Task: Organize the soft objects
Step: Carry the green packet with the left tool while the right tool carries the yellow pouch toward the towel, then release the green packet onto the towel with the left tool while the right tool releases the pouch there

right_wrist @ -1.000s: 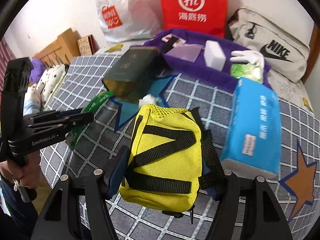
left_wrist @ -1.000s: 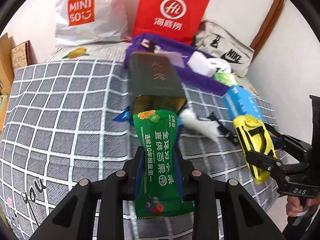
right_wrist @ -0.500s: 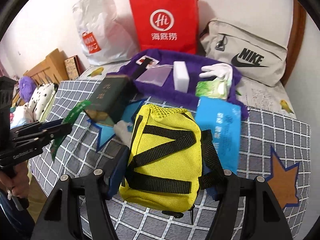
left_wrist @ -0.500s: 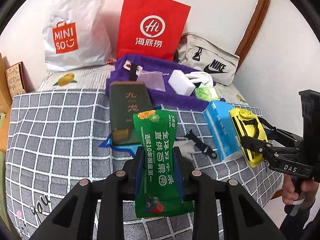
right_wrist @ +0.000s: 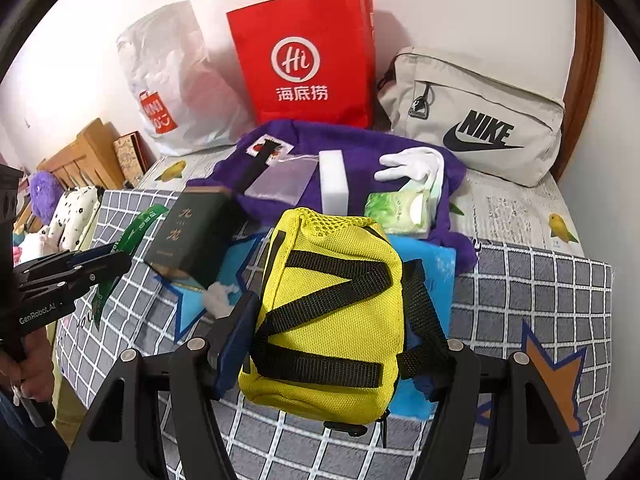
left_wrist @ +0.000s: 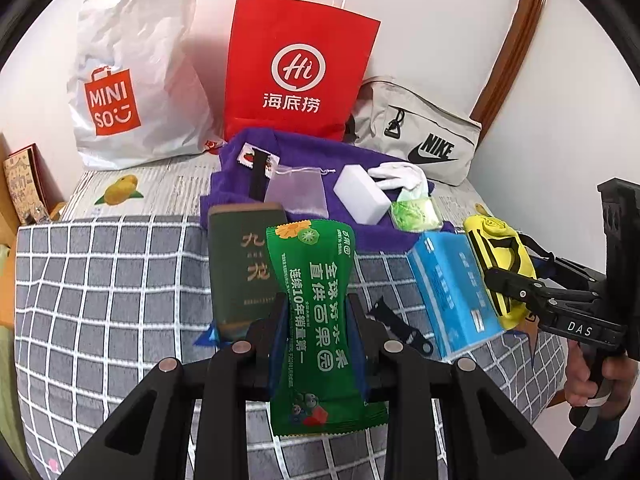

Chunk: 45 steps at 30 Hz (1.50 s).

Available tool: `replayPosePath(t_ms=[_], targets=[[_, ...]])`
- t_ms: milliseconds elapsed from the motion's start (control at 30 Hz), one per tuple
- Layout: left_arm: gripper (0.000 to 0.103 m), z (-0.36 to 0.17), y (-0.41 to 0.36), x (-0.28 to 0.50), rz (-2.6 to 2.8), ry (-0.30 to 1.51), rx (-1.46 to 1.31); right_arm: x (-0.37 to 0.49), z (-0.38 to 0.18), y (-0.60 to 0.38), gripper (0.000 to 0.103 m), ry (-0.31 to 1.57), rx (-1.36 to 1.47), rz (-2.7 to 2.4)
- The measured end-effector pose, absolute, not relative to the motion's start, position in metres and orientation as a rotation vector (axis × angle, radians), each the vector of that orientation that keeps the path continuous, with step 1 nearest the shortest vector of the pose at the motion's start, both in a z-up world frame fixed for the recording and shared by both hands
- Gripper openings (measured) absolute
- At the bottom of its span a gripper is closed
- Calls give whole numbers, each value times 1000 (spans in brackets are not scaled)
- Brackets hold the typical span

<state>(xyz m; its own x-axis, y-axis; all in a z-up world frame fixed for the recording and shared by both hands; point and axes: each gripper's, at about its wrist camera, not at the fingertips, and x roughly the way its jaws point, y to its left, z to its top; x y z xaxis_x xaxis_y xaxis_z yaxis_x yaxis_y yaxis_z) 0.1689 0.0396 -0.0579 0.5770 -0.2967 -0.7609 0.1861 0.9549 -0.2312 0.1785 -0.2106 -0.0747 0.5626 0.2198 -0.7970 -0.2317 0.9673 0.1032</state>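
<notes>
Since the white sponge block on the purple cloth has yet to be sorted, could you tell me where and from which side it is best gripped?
Probably across its two long sides near the middle, coming from above. The white sponge block lies flat on the purple cloth, its long faces parallel and mostly exposed; the mesh pouch and white glove lie close beside it, so a low sideways approach would likely disturb them.

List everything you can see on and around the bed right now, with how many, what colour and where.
green snack packet: 1, green, clamped in left gripper
yellow pouch: 1, yellow with black straps, clamped in right gripper
dark box: 1, dark green, on checked blanket
tissue pack: 1, blue, right of box
purple towel: 1, behind box
sponge block: 1, white, on towel
glove: 1, white, on towel
wet wipes: 1, green, on towel
red paper bag: 1, against wall
Miniso bag: 1, white
Nike bag: 1, beige
</notes>
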Motion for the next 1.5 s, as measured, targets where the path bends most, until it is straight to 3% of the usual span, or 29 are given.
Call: replayPosePath(t_ms=[667, 1500], targets=[[26, -58, 44, 281, -247, 936, -131, 285, -74, -223, 67, 933, 3, 221], [26, -104, 23, 381, -258, 1050, -135, 400, -141, -218, 67, 1095, -8, 174]])
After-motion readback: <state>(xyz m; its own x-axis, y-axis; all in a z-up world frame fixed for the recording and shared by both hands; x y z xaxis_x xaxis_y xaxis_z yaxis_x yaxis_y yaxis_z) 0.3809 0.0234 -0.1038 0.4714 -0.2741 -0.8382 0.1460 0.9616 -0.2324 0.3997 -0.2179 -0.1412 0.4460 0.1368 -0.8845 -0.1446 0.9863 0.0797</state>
